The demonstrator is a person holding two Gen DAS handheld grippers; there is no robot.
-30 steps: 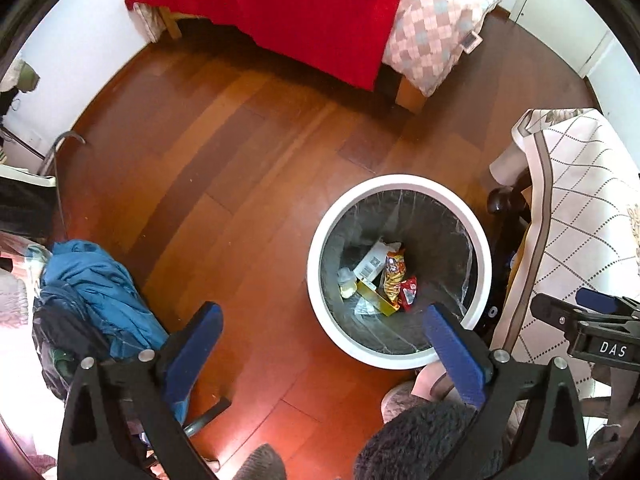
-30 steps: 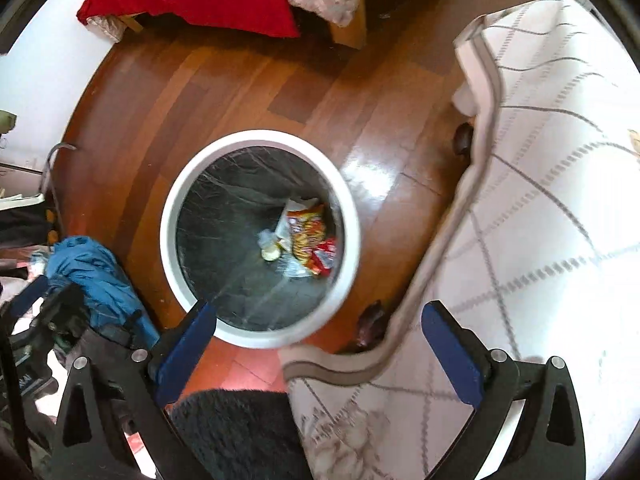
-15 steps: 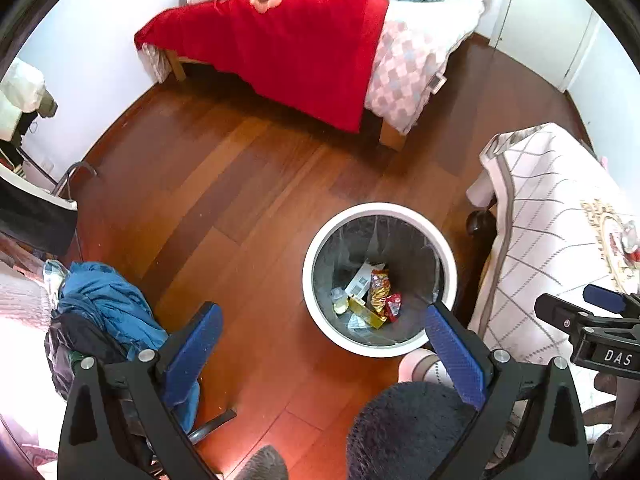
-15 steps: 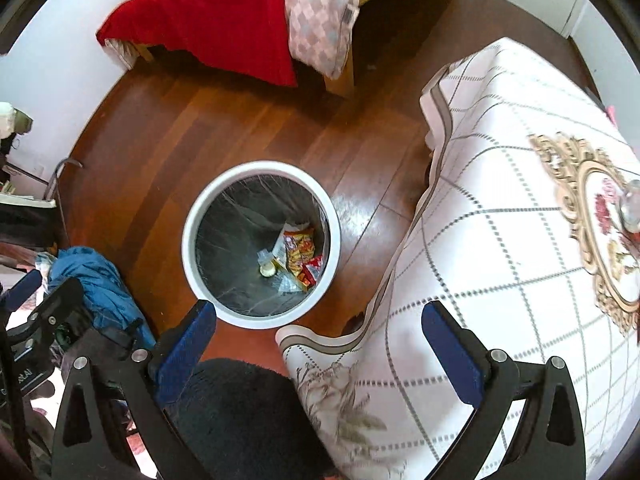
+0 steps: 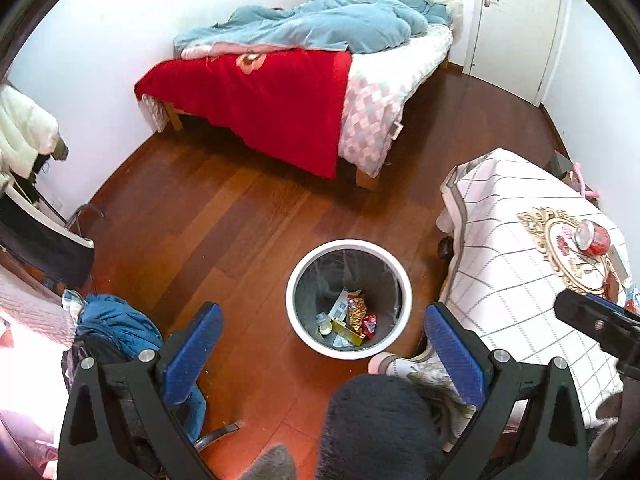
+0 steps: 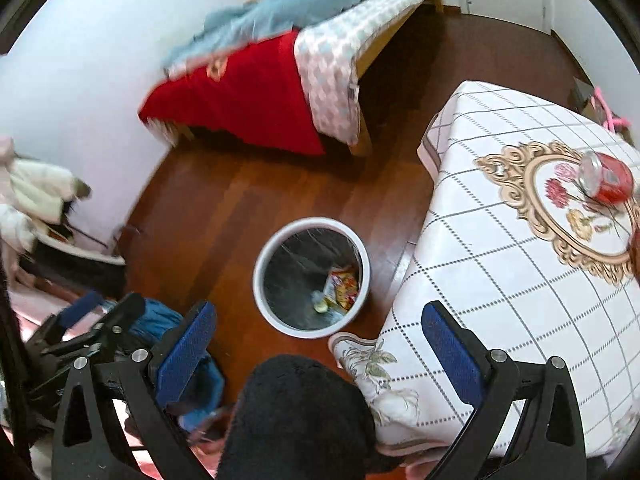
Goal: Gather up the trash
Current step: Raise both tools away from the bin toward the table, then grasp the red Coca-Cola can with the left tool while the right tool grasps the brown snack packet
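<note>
Raised higher, both tongs (image 5: 324,344) overlook floor (image 5: 224,232), bin (image 5: 348,300), table (image 6: 520,280).

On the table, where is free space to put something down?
Free: the checked cloth of the table between its near edge and the ornate medallion. Crowded: the medallion's far side, where the red can lies.

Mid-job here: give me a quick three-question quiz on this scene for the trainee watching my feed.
1. True or false: the left gripper is holding a wrapper.
2. Where does the red can lie? A) in the trash bin B) on the tablecloth C) on the bed
3. Fill in: the snack wrappers lie inside the white ____.

Key:
1. False; both it and the right gripper are open and empty.
2. B; it lies on its side on the tablecloth.
3. Trash bin.
</note>
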